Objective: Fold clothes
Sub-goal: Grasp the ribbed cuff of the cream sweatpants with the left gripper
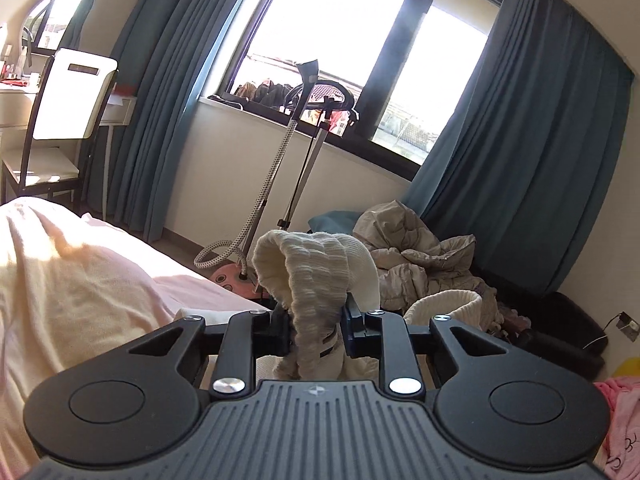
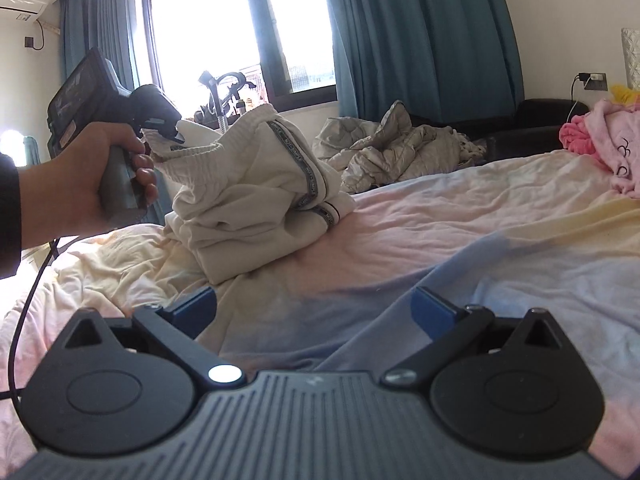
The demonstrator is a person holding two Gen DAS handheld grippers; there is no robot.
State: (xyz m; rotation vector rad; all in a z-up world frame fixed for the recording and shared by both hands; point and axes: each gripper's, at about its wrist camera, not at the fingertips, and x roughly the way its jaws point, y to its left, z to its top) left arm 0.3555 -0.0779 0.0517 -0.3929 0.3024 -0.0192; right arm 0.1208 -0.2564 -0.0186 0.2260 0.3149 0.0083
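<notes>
Right gripper [image 2: 314, 306]: my fingers spread wide, empty, low over bed [image 2: 460, 216]. Left gripper [image 1: 314, 330] clamps waistband of cream trousers [image 2: 256, 184], upper part lifted, rest heaped on bed w/ nothing on top. Behind: quilt [image 2: 392, 152], steamer [image 1: 304, 128], curtains [image 1: 528, 140].

Left gripper [image 1: 314, 330] clamped and raised; right gripper [image 2: 314, 310] spread wide.

Black grippers [image 2: 314, 312], blue fingertips [image 2: 434, 310], dark sleeve [image 2: 9, 216]
</notes>
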